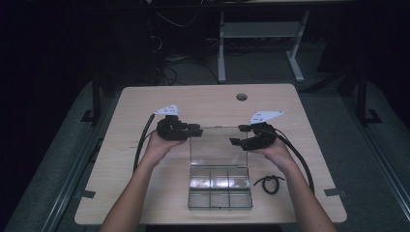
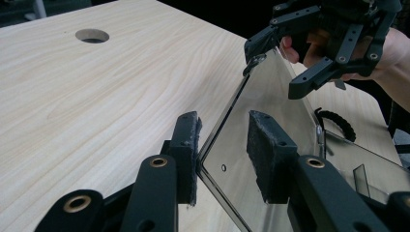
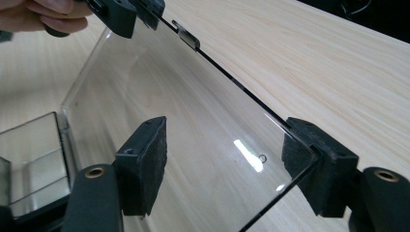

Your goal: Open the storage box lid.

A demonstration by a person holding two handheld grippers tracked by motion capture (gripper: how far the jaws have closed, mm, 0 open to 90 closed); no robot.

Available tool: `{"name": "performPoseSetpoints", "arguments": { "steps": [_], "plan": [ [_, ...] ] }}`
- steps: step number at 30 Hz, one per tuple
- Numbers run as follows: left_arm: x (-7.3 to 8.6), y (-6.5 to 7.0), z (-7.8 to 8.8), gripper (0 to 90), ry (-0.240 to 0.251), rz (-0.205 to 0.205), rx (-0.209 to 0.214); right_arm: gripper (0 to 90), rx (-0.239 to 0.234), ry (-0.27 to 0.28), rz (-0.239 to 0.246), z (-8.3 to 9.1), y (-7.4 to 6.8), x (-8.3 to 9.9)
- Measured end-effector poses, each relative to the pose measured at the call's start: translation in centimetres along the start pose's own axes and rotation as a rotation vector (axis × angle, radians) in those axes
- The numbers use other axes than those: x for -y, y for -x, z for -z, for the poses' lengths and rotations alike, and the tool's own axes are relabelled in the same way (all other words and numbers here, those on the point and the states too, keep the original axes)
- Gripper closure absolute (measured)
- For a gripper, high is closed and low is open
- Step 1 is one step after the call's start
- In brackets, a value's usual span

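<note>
A clear box (image 1: 220,193) with six compartments sits near the front edge of the table (image 1: 145,193), about midway along it. Its lid (image 1: 217,145) stands raised, nearly upright, hinged at the box's rear wall, with its free edge uppermost. A small metal latch (image 3: 187,36) sits on that edge.

The left gripper (image 1: 193,130) meets the lid's upper left corner and the right gripper (image 1: 239,135) its upper right corner. Each hand comes in from the front edge, forearm stretched over the table, wrist turned so the jaws point inward at the lid.

In the left gripper view the lid corner lies between the spread jaws: it seems to rest against the left pad (image 2: 189,145), while the right pad (image 2: 268,145) stands apart from the pane. In the right gripper view the corner touches the right pad (image 3: 309,154), and the left pad (image 3: 145,159) stands well clear. So neither pair pinches the lid; both stand open around it.

The pane is transparent, so its left and right edges are hard to trace from above, and the wood grain shows through it. The box floor is cut off in both gripper views. The forearms leave the high view at its bottom edge.

A black looped cord (image 1: 269,184) lies just right of the box, near the front right corner. A round hole (image 1: 241,96) is near the back edge.
</note>
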State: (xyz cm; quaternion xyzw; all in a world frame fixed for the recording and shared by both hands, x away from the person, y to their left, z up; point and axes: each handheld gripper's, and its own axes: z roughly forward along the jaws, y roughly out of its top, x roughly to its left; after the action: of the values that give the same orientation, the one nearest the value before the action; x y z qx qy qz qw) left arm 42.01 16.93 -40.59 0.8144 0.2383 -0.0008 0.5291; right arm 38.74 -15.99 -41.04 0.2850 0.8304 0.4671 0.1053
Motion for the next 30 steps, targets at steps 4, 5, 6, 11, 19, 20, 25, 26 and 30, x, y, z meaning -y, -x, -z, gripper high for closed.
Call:
{"name": "performPoseSetpoints", "arguments": {
  "steps": [4, 5, 6, 11, 19, 20, 25, 26, 30],
  "plan": [
    [0.1, -0.2, -0.2, 64.0, -0.004, 0.004, 0.0, 29.2, 0.015, -0.014, 0.006, -0.4, -0.1, 0.1],
    [0.1, -0.2, -0.2, 63.9, -0.006, 0.005, 0.0, 29.0, 0.017, -0.015, 0.005, -0.4, -0.1, 0.2],
    [0.2, -0.2, -0.2, 63.8, -0.007, 0.007, -0.001, 28.9, 0.017, -0.017, -0.004, -0.5, -0.1, 0.2],
    [0.3, -0.2, -0.5, 60.5, -0.019, 0.005, -0.022, 29.3, 0.016, -0.016, -0.007, -0.6, 0.0, 0.3],
    [0.6, 0.2, -0.9, 52.4, -0.06, -0.02, -0.062, 29.7, 0.002, -0.016, -0.018, -0.9, 0.3, 0.5],
    [0.6, 0.3, -0.9, 51.5, -0.062, -0.024, -0.068, 29.7, -0.001, -0.018, -0.026, -0.9, 0.3, 0.5],
    [0.8, 0.3, -1.2, 47.7, -0.077, -0.023, -0.08, 29.6, -0.004, -0.021, -0.035, -1.0, 0.5, 0.7],
    [0.9, 0.3, -1.2, 47.5, -0.078, -0.018, -0.08, 29.6, -0.004, -0.021, -0.039, -1.1, 0.5, 0.7],
    [0.9, 0.2, -1.3, 46.8, -0.085, -0.021, -0.082, 29.7, -0.005, -0.01, -0.043, -1.1, 0.6, 1.0]
  ]
}}
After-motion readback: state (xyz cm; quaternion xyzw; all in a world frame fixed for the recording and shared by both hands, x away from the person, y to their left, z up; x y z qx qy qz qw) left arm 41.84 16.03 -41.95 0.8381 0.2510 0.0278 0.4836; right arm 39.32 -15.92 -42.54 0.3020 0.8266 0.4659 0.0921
